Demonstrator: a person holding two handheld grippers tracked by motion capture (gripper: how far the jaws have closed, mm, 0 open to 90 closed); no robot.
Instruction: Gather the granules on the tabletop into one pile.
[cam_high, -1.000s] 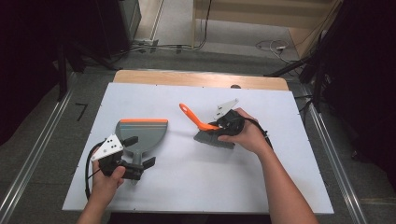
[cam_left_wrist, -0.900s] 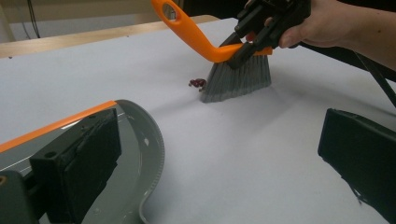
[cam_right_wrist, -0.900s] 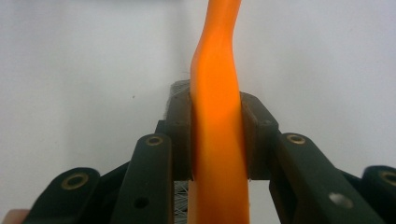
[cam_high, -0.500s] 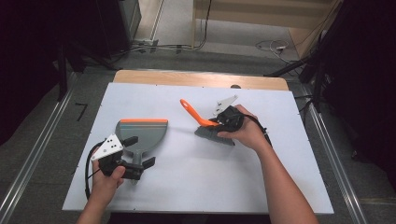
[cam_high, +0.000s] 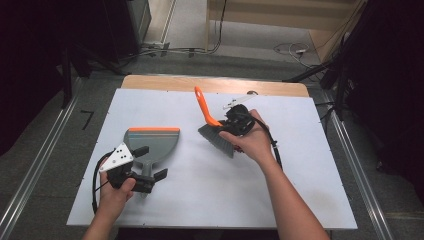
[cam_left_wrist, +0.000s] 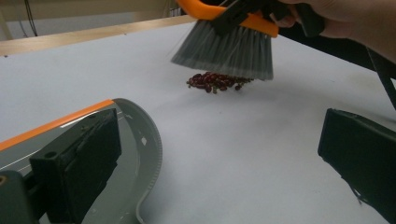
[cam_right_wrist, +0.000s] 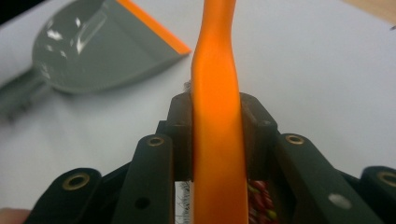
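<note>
A grey dustpan (cam_high: 150, 141) with an orange lip lies on the white table at centre left. My left gripper (cam_high: 151, 162) stands open astride its handle; in the left gripper view the dustpan (cam_left_wrist: 140, 154) runs beside the left jaw. My right gripper (cam_high: 227, 120) is shut on the orange handle of a hand brush (cam_high: 203, 106), whose grey bristles (cam_high: 218, 140) tilt down to the table. A small pile of red beans (cam_left_wrist: 215, 81) lies just under the bristles (cam_left_wrist: 229, 51). In the right gripper view the jaws clamp the handle (cam_right_wrist: 217, 93), with the dustpan (cam_right_wrist: 93, 51) beyond.
The white table top (cam_high: 310, 175) rests on a wooden board whose far edge (cam_high: 160, 82) shows behind it. Metal rails (cam_high: 40, 165) run along both sides on the floor. Cables lie on the floor beyond the far edge.
The right hand has tipped the brush so its orange handle points farther away and more upright, and the bristles have shifted slightly left. The left gripper and dustpan have not moved.
</note>
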